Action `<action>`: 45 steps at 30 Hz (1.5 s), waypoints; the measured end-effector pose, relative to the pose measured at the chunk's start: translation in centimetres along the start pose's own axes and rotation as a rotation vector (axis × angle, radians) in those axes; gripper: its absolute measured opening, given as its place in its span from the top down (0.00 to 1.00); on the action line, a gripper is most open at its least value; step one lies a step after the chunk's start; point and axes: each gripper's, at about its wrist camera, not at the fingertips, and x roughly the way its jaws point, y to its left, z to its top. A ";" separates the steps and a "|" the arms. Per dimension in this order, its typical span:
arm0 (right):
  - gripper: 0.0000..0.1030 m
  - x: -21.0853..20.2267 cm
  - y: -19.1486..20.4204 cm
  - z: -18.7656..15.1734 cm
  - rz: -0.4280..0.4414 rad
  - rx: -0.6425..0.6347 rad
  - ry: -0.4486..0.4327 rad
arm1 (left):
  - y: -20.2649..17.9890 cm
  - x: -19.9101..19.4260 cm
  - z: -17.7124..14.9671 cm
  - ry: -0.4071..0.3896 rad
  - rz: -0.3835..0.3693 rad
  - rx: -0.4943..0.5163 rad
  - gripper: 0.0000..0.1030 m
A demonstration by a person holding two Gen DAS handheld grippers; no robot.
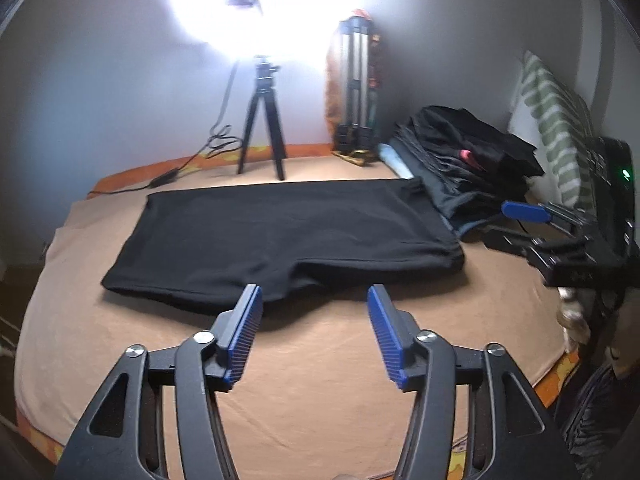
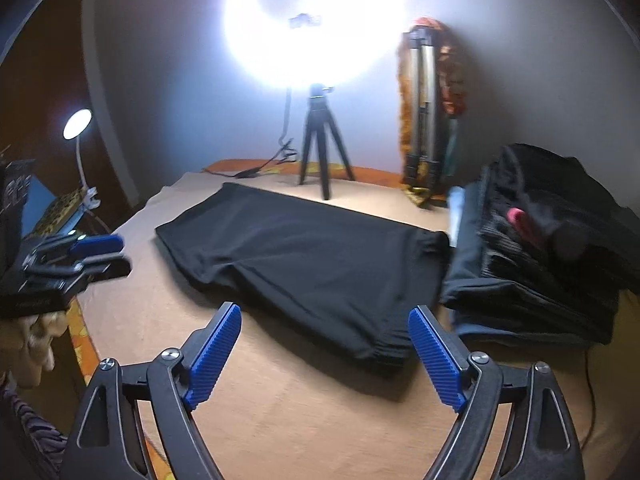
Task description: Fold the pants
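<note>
Two tools (image 1: pixel 315 300) (image 2: pixel 325 322) agape — empty, black pants (image 1: pixel 280 236) folded flat

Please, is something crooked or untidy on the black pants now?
Mostly neat. The black pants lie flat on the bed sheet, but the near edge has a notch, and the waistband is bunched.

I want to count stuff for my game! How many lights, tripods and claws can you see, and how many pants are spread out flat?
Lights: 2, ring light and desk lamp
Tripods: 2, black tripod and folded tripod
Claws: 2, left claw and right claw
Flat black pants: 1
Total: 7
</note>
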 end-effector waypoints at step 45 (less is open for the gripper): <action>0.26 2.8 -14.1 -1.0 0.107 0.575 0.109 | -16.8 16.9 1.0 0.190 -0.218 0.640 0.42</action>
